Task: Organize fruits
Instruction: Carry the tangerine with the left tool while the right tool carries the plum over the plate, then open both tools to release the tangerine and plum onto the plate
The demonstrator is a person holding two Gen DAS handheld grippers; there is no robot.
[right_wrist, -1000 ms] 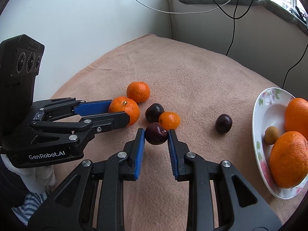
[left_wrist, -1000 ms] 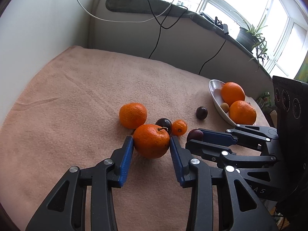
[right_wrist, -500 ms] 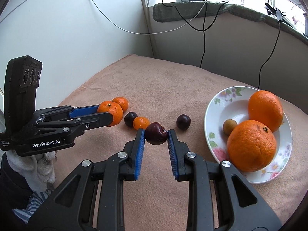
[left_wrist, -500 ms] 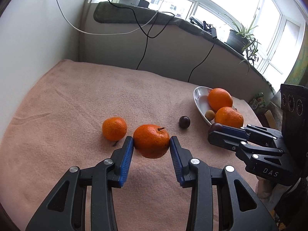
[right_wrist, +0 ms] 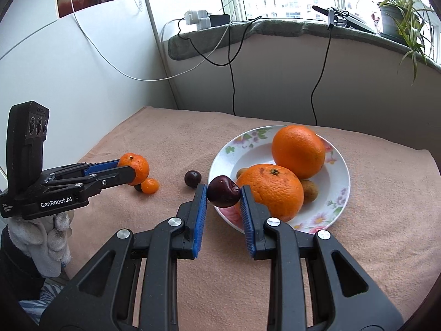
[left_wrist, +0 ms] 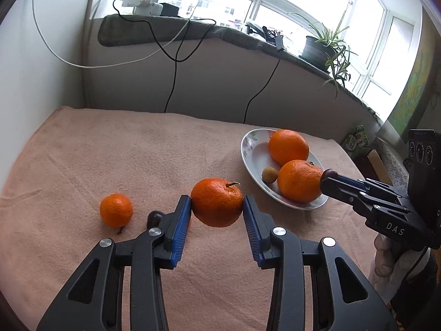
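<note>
My left gripper (left_wrist: 217, 207) is shut on a stemmed mandarin (left_wrist: 216, 202), held above the pink towel. My right gripper (right_wrist: 223, 194) is shut on a dark plum (right_wrist: 222, 194), lifted at the near rim of the flowered plate (right_wrist: 336, 193). That plate holds two big oranges (right_wrist: 298, 151) (right_wrist: 271, 190) and small brown fruits (right_wrist: 309, 189). In the left wrist view the right gripper (left_wrist: 329, 178) with the plum tip reaches beside the plate (left_wrist: 248, 149). On the towel lie a mandarin (left_wrist: 116, 210), a small mandarin (right_wrist: 149, 186) and dark plums (right_wrist: 192, 178) (left_wrist: 154, 218).
A pink towel (right_wrist: 372, 220) covers the table. A white wall stands at the left, a low wall with hanging cables (right_wrist: 233, 82) behind. The sill carries a power strip (left_wrist: 142, 0) and a potted plant (left_wrist: 322, 47). A gloved hand (right_wrist: 52, 237) holds the left gripper.
Both grippers rose from the fruit cluster with their fruit and travelled right toward the plate. The right one with the plum now hangs at the plate's near rim.
</note>
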